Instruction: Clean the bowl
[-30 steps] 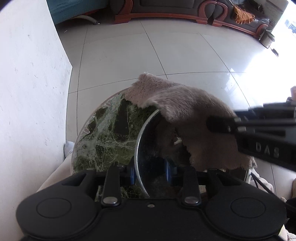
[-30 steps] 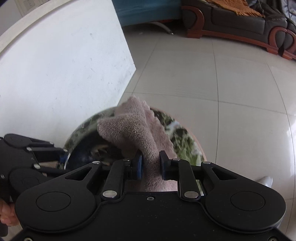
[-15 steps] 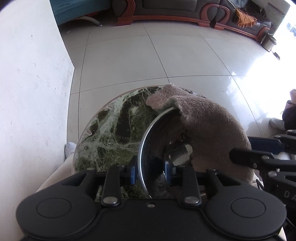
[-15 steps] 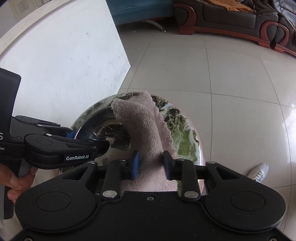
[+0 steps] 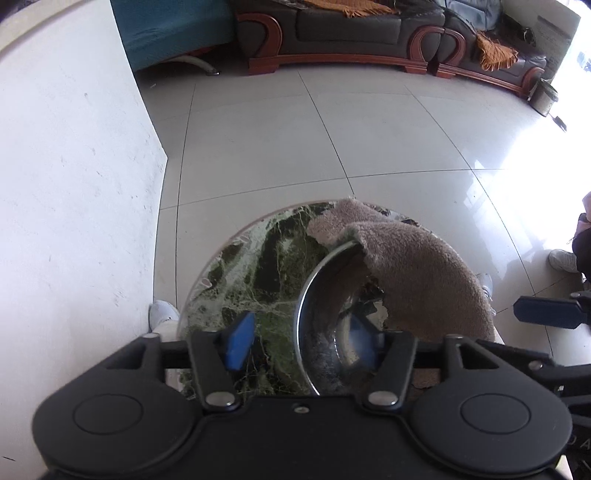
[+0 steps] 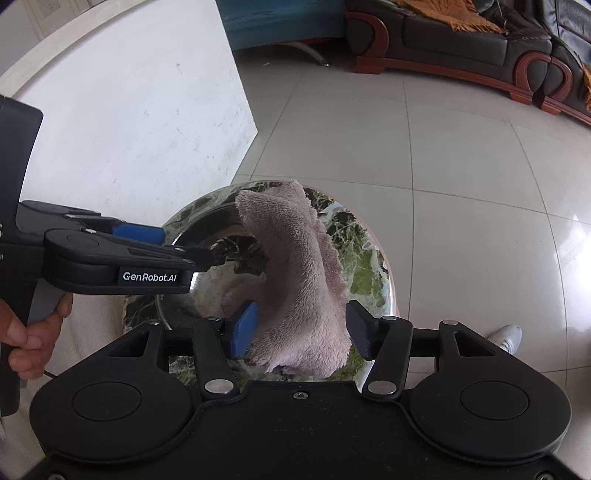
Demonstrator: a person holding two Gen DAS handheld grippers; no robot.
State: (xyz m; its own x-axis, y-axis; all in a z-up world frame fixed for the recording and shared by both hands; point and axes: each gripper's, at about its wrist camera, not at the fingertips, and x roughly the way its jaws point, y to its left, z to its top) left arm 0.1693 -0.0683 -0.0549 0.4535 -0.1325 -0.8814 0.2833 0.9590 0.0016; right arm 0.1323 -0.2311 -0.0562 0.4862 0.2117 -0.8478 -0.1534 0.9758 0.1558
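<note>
A shiny steel bowl (image 5: 325,332) (image 6: 218,280) sits on a small round green marble table (image 5: 258,280) (image 6: 362,269). A pinkish-grey fluffy cloth (image 5: 417,280) (image 6: 303,280) lies draped over the bowl's right rim. My left gripper (image 5: 301,341) is open, its jaws wide on either side of the bowl's near rim; it also shows in the right wrist view (image 6: 177,245). My right gripper (image 6: 301,328) is open, its jaws apart on either side of the cloth's near end.
A white wall (image 5: 74,184) stands close on the left. Tiled floor (image 5: 295,129) surrounds the table. A dark leather sofa with wooden trim (image 5: 369,33) lines the far side. White shoes (image 5: 162,314) (image 6: 506,338) stand beside the table.
Both grippers have opened: the left let go of the bowl's rim and the right let go of the cloth. The cloth has settled over the bowl's right side.
</note>
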